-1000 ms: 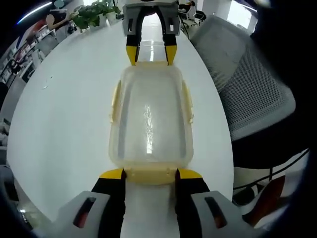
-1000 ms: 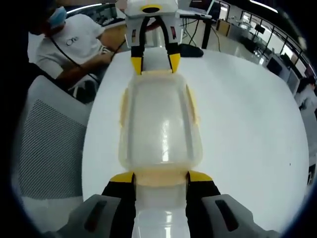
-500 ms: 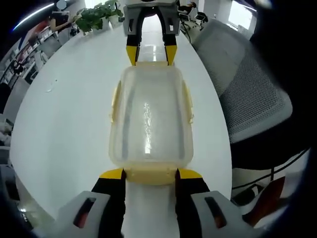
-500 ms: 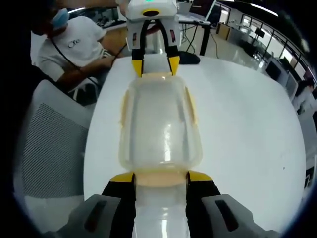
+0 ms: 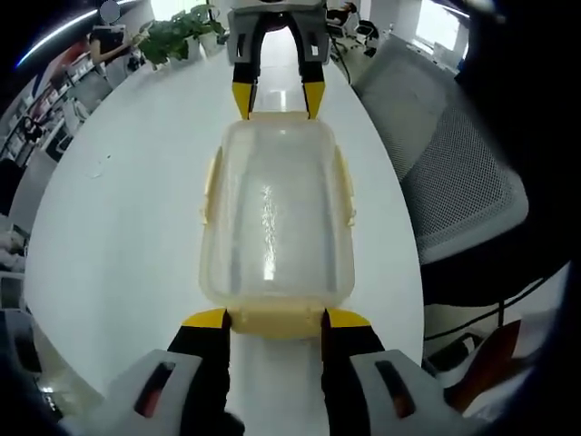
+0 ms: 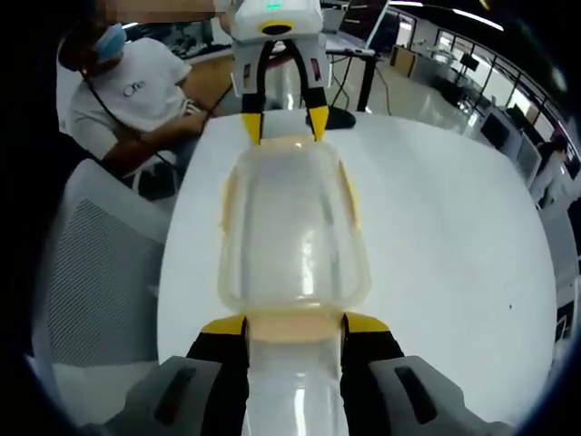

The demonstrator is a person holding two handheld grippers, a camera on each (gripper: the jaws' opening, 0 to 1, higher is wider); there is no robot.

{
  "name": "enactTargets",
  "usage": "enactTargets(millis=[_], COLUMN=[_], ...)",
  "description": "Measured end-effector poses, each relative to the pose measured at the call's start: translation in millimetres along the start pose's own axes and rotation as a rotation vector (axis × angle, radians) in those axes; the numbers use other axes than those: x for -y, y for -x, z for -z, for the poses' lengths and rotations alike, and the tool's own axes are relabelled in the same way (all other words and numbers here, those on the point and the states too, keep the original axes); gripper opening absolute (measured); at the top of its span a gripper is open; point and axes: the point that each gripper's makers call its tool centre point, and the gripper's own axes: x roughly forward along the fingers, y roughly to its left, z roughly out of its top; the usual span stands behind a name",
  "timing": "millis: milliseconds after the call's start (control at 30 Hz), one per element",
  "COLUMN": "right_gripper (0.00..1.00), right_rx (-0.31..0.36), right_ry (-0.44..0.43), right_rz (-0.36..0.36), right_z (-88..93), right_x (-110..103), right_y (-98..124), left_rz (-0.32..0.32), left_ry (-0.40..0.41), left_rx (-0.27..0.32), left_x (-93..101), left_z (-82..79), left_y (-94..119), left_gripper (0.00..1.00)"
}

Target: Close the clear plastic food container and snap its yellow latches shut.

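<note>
Lidded clear container (image 5: 275,218), yellow latches (image 5: 345,186); each tool (image 5: 275,318) (image 6: 293,324) clamped on an end latch

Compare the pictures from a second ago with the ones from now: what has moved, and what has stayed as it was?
The background slides in both views, so the cameras and the container appear to have shifted together, perhaps lifted or tilted. Nothing was taken hold of or let go. The left gripper stays at one end latch and the right gripper at the other; the lid stays on, and the side latches look the same.

White round table (image 5: 127,227) — clear lidded container (image 5: 275,218) above it.
</note>
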Motion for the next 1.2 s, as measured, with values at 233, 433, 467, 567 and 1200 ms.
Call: enactTargets(millis=[233, 433, 467, 567, 1200], right_gripper=[0.38, 0.38, 0.38, 0.38, 0.38], right_rx=[-0.011, -0.013, -0.014, -0.016, -0.041], right_ry=[0.005, 0.004, 0.004, 0.006, 0.013], right_rz=[-0.006, -0.009, -0.009, -0.007, -0.009], right_z=[1.3, 2.2, 2.5, 3.5, 28.6], right_x=[-2, -2, -2, -1, 2], right_y=[0, -2, -2, 0, 15], left_rz=[0.001, 0.007, 0.007, 0.009, 0.012], left_ry=[0.0, 0.002, 0.002, 0.012, 0.019], left_rx=[-0.008, -0.012, -0.012, -0.005, 0.011], left_x=[3.0, 3.6, 3.5, 3.1, 3.6], left_z=[-0.3, 0.5, 0.2, -1.8, -28.4], left_y=[-2, -3, -3, -2, -15], left_gripper=[0.38, 0.38, 0.38, 0.38, 0.38])
